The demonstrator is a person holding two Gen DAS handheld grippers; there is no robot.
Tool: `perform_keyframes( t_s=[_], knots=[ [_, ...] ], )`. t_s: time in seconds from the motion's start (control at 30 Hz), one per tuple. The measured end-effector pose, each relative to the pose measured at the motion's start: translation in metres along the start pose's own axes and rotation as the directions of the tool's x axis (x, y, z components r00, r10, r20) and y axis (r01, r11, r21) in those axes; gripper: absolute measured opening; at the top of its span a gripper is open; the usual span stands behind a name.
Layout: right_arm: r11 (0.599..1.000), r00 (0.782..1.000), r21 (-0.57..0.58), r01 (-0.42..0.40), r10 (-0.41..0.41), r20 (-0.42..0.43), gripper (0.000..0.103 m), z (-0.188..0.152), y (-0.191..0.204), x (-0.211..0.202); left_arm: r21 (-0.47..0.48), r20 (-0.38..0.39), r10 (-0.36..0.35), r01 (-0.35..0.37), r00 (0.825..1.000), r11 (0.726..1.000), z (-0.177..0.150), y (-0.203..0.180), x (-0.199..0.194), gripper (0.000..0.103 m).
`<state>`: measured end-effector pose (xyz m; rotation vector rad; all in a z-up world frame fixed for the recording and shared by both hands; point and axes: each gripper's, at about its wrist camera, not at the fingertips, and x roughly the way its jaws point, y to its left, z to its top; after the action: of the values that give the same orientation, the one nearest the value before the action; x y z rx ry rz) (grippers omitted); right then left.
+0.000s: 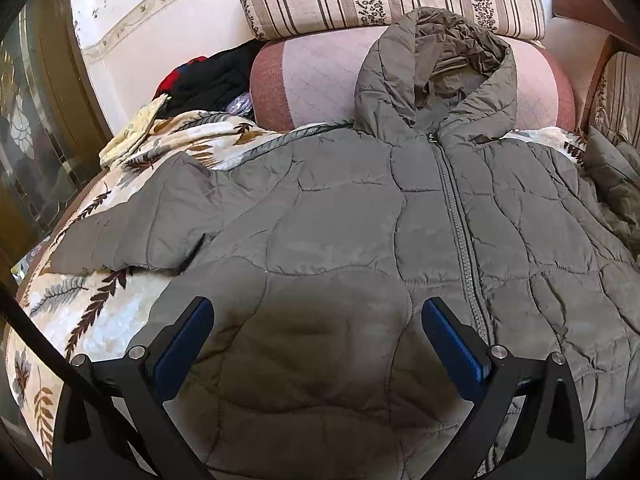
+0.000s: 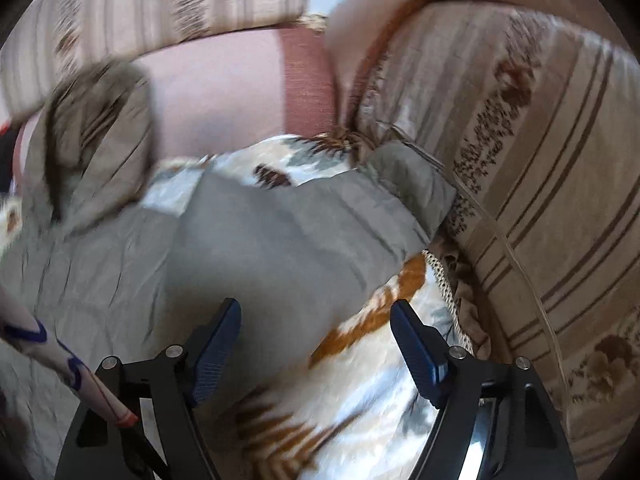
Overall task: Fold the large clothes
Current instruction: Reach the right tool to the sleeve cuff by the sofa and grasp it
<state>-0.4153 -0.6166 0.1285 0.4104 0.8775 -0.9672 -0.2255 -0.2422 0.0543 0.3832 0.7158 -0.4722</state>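
Our left gripper hangs with fingers spread wide over the grey quilted jacket — zipped, hood against the pink bolster, spread flat on the leaf-print blanket. Our right gripper — fingers likewise apart, empty — hovers over the jacket's sleeve edge.

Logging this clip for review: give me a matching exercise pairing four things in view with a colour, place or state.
Things:
1. jacket
2. hood
3. left tool
4. black clothes

Descriptions:
A. open, over the quilted front
B. piled by the wall, left of the pink bolster
C. grey-green, zipped, spread on the leaf-print blanket
D. propped against the pink bolster

Pairs: 1-C, 2-D, 3-A, 4-B
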Motion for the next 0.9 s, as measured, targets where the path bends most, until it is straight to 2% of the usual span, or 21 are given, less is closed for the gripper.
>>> perform_keyframes(
  t_s=[0.13, 0.27, 0.47, 0.63, 0.7, 0.83, 0.9],
  knots=[
    [0.993, 1.0, 0.121, -0.004, 0.007, -0.022, 0.08, 0.018, -0.044, 0.026, -0.006, -0.002, -0.003, 0.003, 1.0, 1.0, 0.0, 0.0, 0.002, 0.103],
    [0.975, 0.999, 0.219, 0.03, -0.025, -0.027, 0.08, 0.031, -0.08, 0.053, -0.001, 0.0, -0.001, 0.001, 1.0, 1.0, 0.001, 0.0, 0.002, 0.103],
    [0.954, 0.997, 0.292, 0.071, -0.06, -0.048, 0.08, 0.039, -0.098, 0.086, -0.004, -0.004, -0.014, 0.014, 1.0, 1.0, 0.004, 0.001, 0.005, 0.103],
    [0.953, 0.991, 0.271, 0.134, -0.125, -0.05, 0.08, 0.046, -0.1, 0.107, -0.035, -0.003, -0.072, 0.072, 0.997, 0.997, 0.004, 0.004, 0.004, 0.103],
    [0.952, 0.988, 0.264, 0.155, -0.146, -0.055, 0.078, 0.05, -0.101, 0.115, -0.045, 0.003, -0.097, 0.097, 0.995, 0.994, 0.004, 0.004, 0.002, 0.103],
    [0.948, 0.986, 0.273, 0.166, -0.157, -0.057, 0.07, 0.054, -0.109, 0.127, -0.036, 0.011, -0.1, 0.101, 0.995, 0.994, 0.003, 0.001, 0.001, 0.103],
    [0.948, 0.985, 0.268, 0.173, -0.164, -0.057, 0.058, 0.056, -0.11, 0.132, -0.031, 0.009, -0.096, 0.096, 0.995, 0.995, 0.003, 0.0, 0.002, 0.103]
  ],
)
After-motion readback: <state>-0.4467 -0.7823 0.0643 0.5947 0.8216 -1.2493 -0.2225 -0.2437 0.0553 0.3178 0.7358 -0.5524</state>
